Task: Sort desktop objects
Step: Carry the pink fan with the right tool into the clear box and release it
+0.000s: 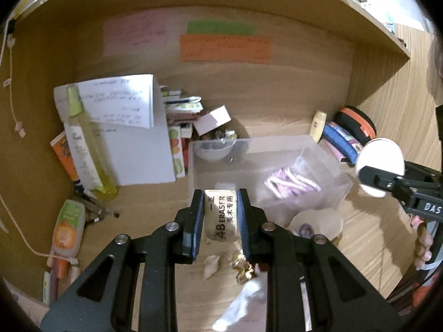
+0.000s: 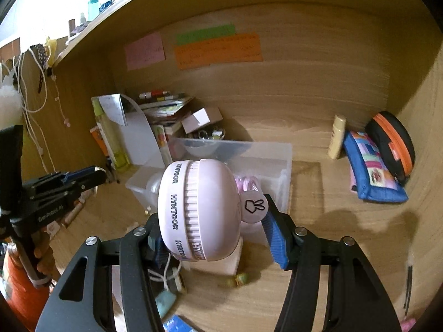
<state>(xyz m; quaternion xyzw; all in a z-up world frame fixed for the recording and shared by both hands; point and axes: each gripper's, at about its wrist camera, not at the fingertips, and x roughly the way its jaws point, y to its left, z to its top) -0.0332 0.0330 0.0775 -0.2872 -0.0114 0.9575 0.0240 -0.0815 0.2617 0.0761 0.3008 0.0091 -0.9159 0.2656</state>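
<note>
My left gripper (image 1: 221, 210) is shut on a white 4B eraser (image 1: 223, 215), held above the near edge of a clear plastic bin (image 1: 326, 155). The bin holds pink clips (image 1: 290, 184) and a small clear bowl (image 1: 213, 150). My right gripper (image 2: 213, 221) is shut on a pale pink round HYNTOOR fan (image 2: 199, 213), held over the same bin (image 2: 282, 160). The right gripper with the fan (image 1: 379, 166) shows at the right of the left wrist view. The left gripper (image 2: 83, 178) shows at the left of the right wrist view.
Papers (image 1: 124, 127), a yellow-green bottle (image 1: 85, 144) and stacked books (image 1: 180, 110) lie at the back left. A cream tube (image 2: 336, 137), blue pouch (image 2: 371, 171) and black-orange case (image 2: 393, 146) lie at the right. Small trinkets (image 1: 243, 269) and a paper cup (image 1: 315, 225) lie near the front.
</note>
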